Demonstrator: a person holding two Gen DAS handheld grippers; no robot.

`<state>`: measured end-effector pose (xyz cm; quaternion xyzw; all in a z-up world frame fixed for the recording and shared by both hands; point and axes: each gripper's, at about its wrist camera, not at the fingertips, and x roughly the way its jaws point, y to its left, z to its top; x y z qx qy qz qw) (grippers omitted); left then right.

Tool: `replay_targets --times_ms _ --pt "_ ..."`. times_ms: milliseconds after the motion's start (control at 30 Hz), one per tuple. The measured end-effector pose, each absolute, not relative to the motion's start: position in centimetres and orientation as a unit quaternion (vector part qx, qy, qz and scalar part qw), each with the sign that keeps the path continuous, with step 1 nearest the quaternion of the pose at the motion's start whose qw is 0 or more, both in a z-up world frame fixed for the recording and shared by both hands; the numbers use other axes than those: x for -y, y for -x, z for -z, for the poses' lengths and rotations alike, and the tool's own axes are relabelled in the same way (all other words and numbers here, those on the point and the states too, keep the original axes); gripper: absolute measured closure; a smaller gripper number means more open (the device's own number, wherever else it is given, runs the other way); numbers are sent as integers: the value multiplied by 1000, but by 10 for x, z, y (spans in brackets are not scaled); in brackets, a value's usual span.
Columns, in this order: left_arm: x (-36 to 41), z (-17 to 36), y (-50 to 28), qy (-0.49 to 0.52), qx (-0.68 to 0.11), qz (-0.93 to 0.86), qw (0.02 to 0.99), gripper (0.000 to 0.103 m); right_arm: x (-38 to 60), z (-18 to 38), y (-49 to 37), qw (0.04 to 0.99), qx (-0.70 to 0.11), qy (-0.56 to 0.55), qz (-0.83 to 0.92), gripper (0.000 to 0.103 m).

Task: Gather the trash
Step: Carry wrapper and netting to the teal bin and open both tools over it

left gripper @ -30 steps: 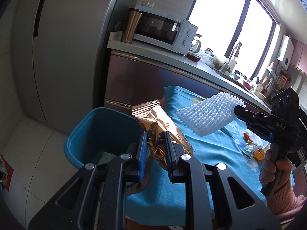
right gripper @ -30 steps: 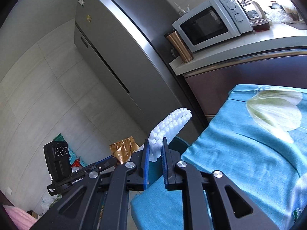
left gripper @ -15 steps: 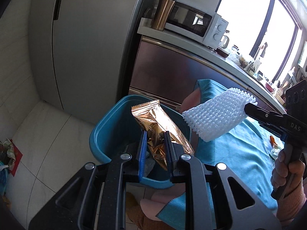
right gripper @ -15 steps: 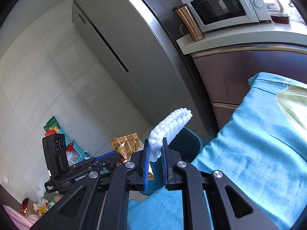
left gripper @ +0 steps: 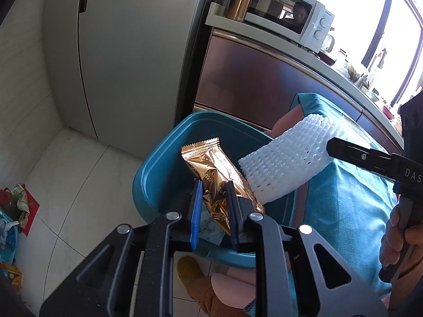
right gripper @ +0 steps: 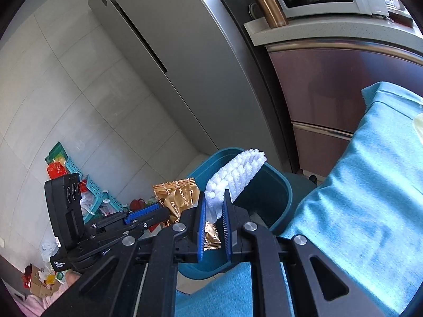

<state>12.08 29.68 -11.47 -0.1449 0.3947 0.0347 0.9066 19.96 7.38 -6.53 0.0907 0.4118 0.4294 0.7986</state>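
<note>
My left gripper (left gripper: 213,189) is shut on a gold foil snack wrapper (left gripper: 211,169) and holds it over the open teal trash bin (left gripper: 164,158). My right gripper (right gripper: 213,200) is shut on a white foam fruit net (right gripper: 235,174) and holds it above the bin's (right gripper: 275,192) near rim. In the left wrist view the foam net (left gripper: 285,169) sits just right of the wrapper, held by the right gripper's fingers (left gripper: 354,154). In the right wrist view the wrapper (right gripper: 177,195) shows to the left, with the left gripper (right gripper: 161,214) on it. Some trash lies at the bin's bottom.
The bin stands on the tiled floor between a grey fridge (left gripper: 127,60) and a table with a teal cloth (right gripper: 357,211). A brown cabinet (left gripper: 251,84) carries a microwave (left gripper: 285,18) and copper tumbler (right gripper: 267,2). Baskets and bags clutter the floor at left (right gripper: 79,185).
Both grippers have moved left off the table to above the bin, still holding the wrapper and the foam net. The bin now sits directly under them.
</note>
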Motion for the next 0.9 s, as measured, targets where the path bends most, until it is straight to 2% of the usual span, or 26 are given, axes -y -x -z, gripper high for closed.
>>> replay_targets --times_ms 300,500,733,800,900 --pt "-295 131 -139 137 -413 -41 899 84 -101 81 -210 789 -439 -76 -423 92" --pt "-294 142 -146 139 -425 -41 894 87 -106 86 -214 781 -457 -71 -419 84" --pt "-290 139 -142 141 -415 -36 898 87 -101 86 -211 786 -458 -71 -410 82" --pt "-289 137 -140 141 -410 -34 900 87 -97 88 -210 787 -459 -70 -406 75" --pt "-287 132 -135 142 -404 -31 903 87 -97 88 -209 788 -459 -69 -405 73"
